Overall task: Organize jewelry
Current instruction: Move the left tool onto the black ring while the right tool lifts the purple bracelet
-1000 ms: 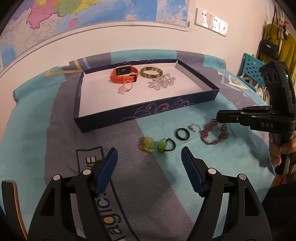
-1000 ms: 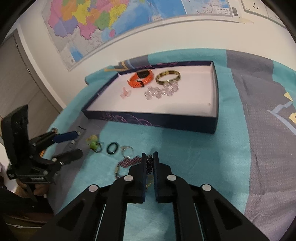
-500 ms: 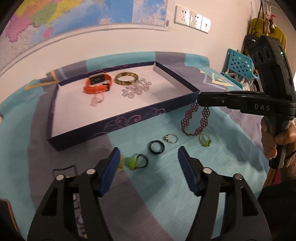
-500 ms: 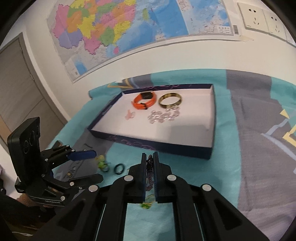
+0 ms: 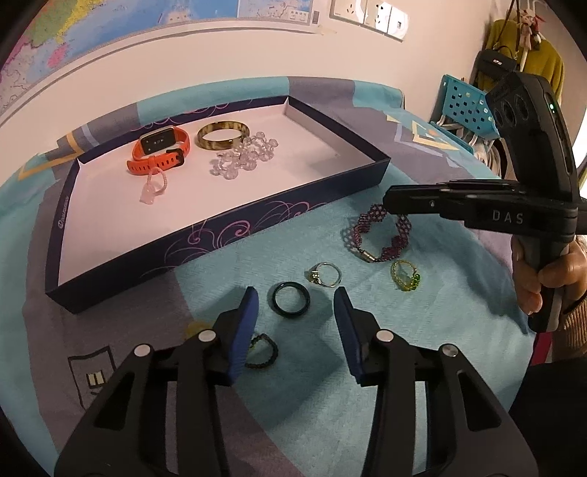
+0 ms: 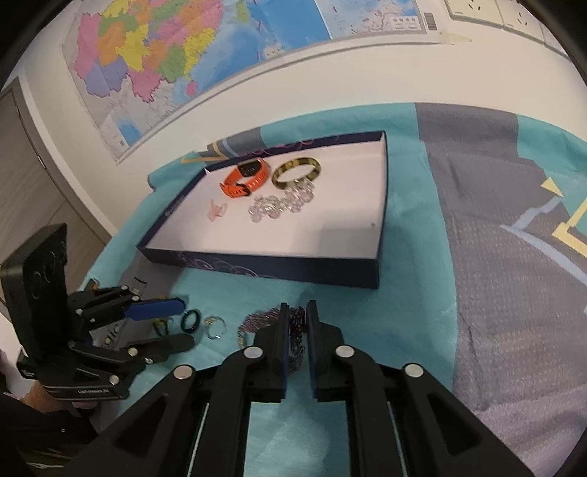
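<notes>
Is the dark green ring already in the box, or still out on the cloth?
Still out. The dark green ring lies on the teal cloth in front of the box, between the open left tool's fingers, untouched.

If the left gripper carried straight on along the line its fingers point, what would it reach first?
Most likely the dark ring on the cloth: it lies just beyond the left gripper, centred between the open fingertips. Depth is hard to judge here.

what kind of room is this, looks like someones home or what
Probably a room in a home, maybe a bedroom or study. A large wall map hangs above a table under a patterned cloth, wall sockets sit beside the map, and a handbag and yellow garment hang in the corner.
</notes>
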`<move>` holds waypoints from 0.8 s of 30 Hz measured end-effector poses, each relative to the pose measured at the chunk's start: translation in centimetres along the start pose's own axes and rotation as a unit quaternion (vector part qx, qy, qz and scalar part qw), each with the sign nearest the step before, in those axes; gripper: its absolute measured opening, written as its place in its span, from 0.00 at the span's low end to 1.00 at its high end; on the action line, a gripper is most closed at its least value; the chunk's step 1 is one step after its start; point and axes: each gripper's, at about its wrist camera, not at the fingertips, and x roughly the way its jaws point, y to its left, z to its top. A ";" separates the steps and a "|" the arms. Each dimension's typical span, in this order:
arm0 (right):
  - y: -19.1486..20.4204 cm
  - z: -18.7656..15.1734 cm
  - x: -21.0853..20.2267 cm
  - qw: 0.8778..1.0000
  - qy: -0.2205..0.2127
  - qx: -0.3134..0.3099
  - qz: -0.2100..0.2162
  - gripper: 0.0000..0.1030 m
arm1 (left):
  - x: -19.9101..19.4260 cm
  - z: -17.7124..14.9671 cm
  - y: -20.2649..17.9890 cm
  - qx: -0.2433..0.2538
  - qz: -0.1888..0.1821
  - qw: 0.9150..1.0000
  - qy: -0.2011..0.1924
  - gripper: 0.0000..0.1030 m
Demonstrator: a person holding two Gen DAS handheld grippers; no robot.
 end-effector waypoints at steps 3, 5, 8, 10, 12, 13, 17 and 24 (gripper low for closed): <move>-0.3 -0.2 0.0 1.000 0.003 0.005 0.000 0.16 | 0.1 0.1 0.0 0.000 0.002 1.000 0.002 0.34; -0.5 -0.4 -0.2 1.000 0.002 0.008 -0.001 0.31 | 0.0 0.1 0.0 0.000 0.007 1.000 0.003 0.28; -0.7 -0.4 -0.4 1.000 0.000 0.009 -0.002 0.36 | -0.1 0.1 0.0 -0.002 0.011 1.000 0.003 0.22; -0.6 -0.4 -0.3 1.000 0.003 0.006 0.000 0.37 | -0.1 0.1 0.0 -0.003 0.011 1.000 0.003 0.22; -0.3 -0.5 -0.1 1.000 0.007 -0.002 -0.002 0.37 | -0.1 0.0 -0.1 -0.003 0.014 1.000 0.001 0.22; -0.1 -0.5 0.1 1.000 0.010 -0.008 -0.004 0.37 | -0.2 -0.1 -0.2 -0.002 0.015 1.000 0.001 0.22; 0.7 -0.7 0.6 0.999 0.015 -0.032 -0.035 0.14 | -0.3 -0.2 -0.2 -0.005 0.014 1.000 -0.001 0.22; 0.7 -0.5 0.1 0.999 0.004 -0.027 -0.028 0.06 | -0.7 -0.4 0.2 -0.022 0.009 1.000 -0.007 0.22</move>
